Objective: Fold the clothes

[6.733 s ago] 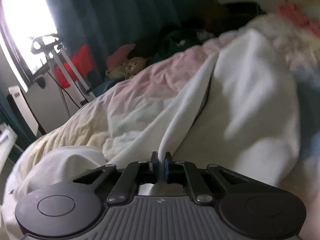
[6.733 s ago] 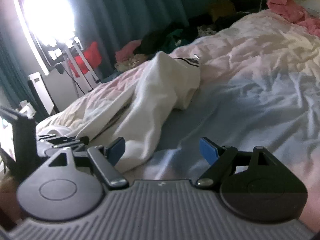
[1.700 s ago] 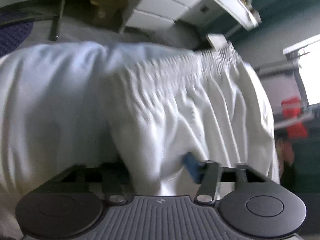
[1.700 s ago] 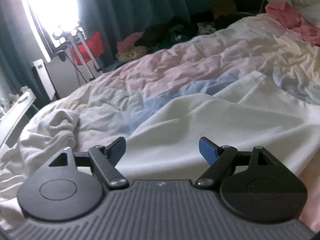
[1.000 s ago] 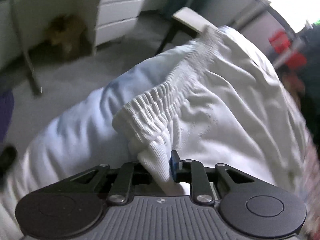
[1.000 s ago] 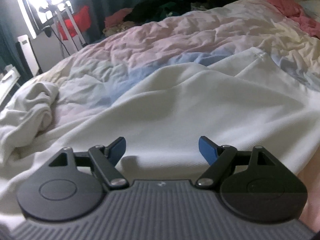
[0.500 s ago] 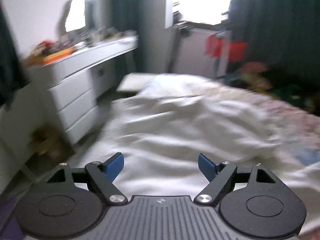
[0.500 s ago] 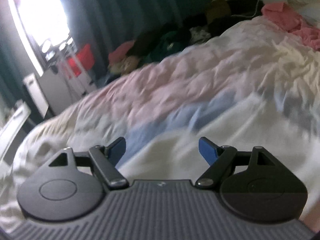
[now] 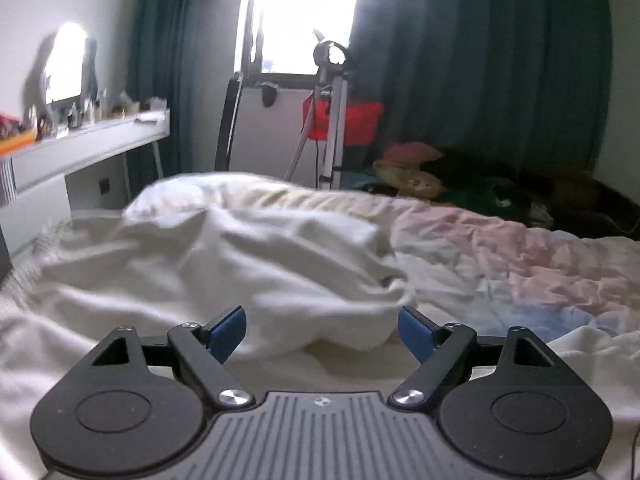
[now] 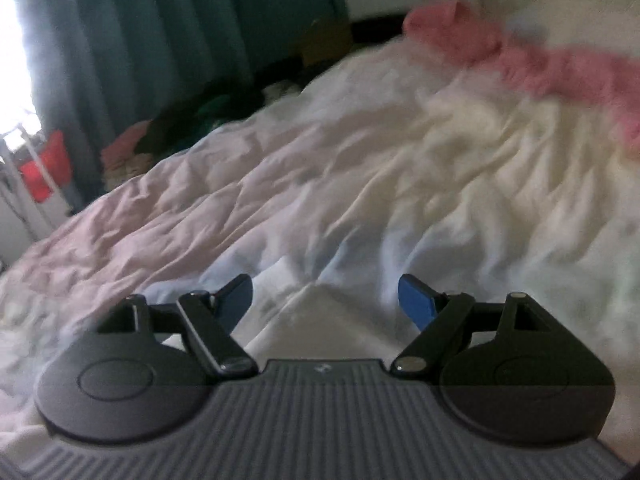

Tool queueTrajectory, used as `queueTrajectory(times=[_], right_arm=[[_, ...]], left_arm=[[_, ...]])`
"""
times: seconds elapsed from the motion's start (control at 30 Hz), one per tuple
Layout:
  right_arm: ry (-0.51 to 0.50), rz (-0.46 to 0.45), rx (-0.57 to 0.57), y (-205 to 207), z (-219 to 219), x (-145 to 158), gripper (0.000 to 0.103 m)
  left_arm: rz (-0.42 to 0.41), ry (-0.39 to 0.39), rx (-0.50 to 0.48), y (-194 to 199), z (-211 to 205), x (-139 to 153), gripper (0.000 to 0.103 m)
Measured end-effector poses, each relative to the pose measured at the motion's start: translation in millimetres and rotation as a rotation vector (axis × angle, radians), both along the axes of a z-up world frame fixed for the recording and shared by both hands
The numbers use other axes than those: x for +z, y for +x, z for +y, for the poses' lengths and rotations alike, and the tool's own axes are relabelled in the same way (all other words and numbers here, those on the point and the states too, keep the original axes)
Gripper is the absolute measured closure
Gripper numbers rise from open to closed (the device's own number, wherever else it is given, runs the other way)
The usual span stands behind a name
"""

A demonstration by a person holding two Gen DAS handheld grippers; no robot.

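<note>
A crumpled white garment [image 9: 248, 264] lies heaped on the bed just beyond my left gripper [image 9: 322, 328]. That gripper is open, with nothing between its blue pads. More white cloth [image 9: 320, 364] lies flat under it. In the right wrist view, a pointed corner of white cloth [image 10: 320, 312] lies on the pastel duvet [image 10: 360, 184] under my right gripper [image 10: 326, 300]. The right gripper is open too and touches nothing. This view is blurred by motion.
A white desk [image 9: 80, 144] with small items stands left of the bed. A tripod [image 9: 332, 112] and a red bin [image 9: 352, 124] stand by the bright window. Clothes are piled on the floor [image 9: 416, 168] beside dark curtains. Pink clothing [image 10: 540, 60] lies near the bed's head.
My left gripper let go of the white elastic waistband, opened wide and swung round to face the bed. My right gripper stayed open and swung towards the pink clothing.
</note>
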State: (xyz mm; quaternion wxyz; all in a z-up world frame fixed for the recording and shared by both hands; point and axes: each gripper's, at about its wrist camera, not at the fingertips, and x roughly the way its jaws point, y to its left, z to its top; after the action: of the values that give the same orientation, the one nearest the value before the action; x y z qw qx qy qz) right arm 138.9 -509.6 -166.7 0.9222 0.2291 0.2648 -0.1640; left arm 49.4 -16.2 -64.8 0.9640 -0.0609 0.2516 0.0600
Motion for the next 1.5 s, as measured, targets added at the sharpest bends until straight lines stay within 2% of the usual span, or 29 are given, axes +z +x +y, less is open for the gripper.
queueTrajectory(times=[0.03,0.1,0.13,0.17,0.23,0.3,0.37,0.43,0.5,0.6,0.7,0.77,0.83,0.93,1.03,1.13,1.23,1.33,1.4,1.5], right_arm=[[0.047,0.002,0.034,4.8,-1.0,-5.3,0.021],[0.012,0.018,0.085,13.2,10.7,-9.4,0.028],[-0.025,0.033,0.108,17.0,18.0,-9.8,0.046],[-0.052,0.054,0.125,19.7,24.1,-9.7,0.075],[-0.111,0.070,0.141,21.4,35.3,-5.9,0.089],[-0.175,0.058,0.096,18.3,41.8,2.8,0.092],[-0.166,0.027,-0.006,11.2,32.8,10.4,0.093],[-0.168,0.038,-0.083,7.8,22.5,7.9,0.093],[-0.161,0.093,-0.091,10.0,18.9,-5.2,0.092],[-0.190,0.086,-0.084,9.3,24.2,-7.1,0.085],[-0.210,0.071,-0.080,3.9,31.8,6.3,0.063],[-0.196,0.056,-0.051,-1.7,36.8,15.1,0.028],[-0.208,0.034,-0.036,-12.7,47.0,28.2,0.022],[-0.190,0.013,-0.012,-31.8,68.7,53.1,0.022],[-0.153,0.003,0.023,-50.3,95.7,77.9,0.022],[-0.088,-0.068,0.071,-68.2,126.3,96.8,0.022],[0.002,-0.136,0.103,-84.3,158.0,96.9,0.021],[0.049,-0.133,0.149,-85.5,185.8,84.7,0.021],[0.031,-0.131,0.185,-80.1,198.0,78.7,0.021],[-0.002,-0.130,0.192,-71.4,203.6,70.6,0.021]], left_arm=[[0.011,-0.017,-0.017,2.3,3.1,-7.7,0.018],[0.044,-0.033,-0.022,5.7,8.2,-17.4,0.018],[0.067,-0.042,-0.019,7.0,11.5,-20.0,0.018],[0.083,-0.054,-0.020,8.9,14.0,-22.3,0.018],[0.098,-0.081,-0.022,12.4,17.5,-25.6,0.018],[0.106,-0.086,-0.023,13.2,19.5,-27.9,0.018],[0.112,-0.076,-0.022,14.3,19.6,-30.9,0.018],[0.113,-0.067,-0.028,13.9,19.7,-32.7,0.018],[0.118,-0.059,-0.034,14.2,18.3,-34.7,0.018],[0.120,-0.040,-0.046,14.5,15.1,-37.5,0.018],[0.111,0.003,-0.058,13.0,9.7,-39.8,0.018],[0.114,0.022,-0.069,12.5,6.1,-42.0,0.018],[0.120,0.040,-0.085,12.4,2.2,-44.5,0.018],[0.111,0.094,-0.108,10.9,-6.2,-48.0,0.017],[0.102,0.207,-0.131,11.7,-18.8,-51.1,0.014],[0.096,0.288,-0.168,21.7,-31.7,-49.2,0.013],[0.070,0.314,-0.190,44.7,-43.7,-42.3,0.007],[0.051,0.347,-0.200,81.1,-59.1,-40.9,0.006],[0.057,0.381,-0.190,108.4,-70.5,-45.1,0.006],[0.122,0.380,-0.160,146.2,-81.5,-59.3,0.007]])
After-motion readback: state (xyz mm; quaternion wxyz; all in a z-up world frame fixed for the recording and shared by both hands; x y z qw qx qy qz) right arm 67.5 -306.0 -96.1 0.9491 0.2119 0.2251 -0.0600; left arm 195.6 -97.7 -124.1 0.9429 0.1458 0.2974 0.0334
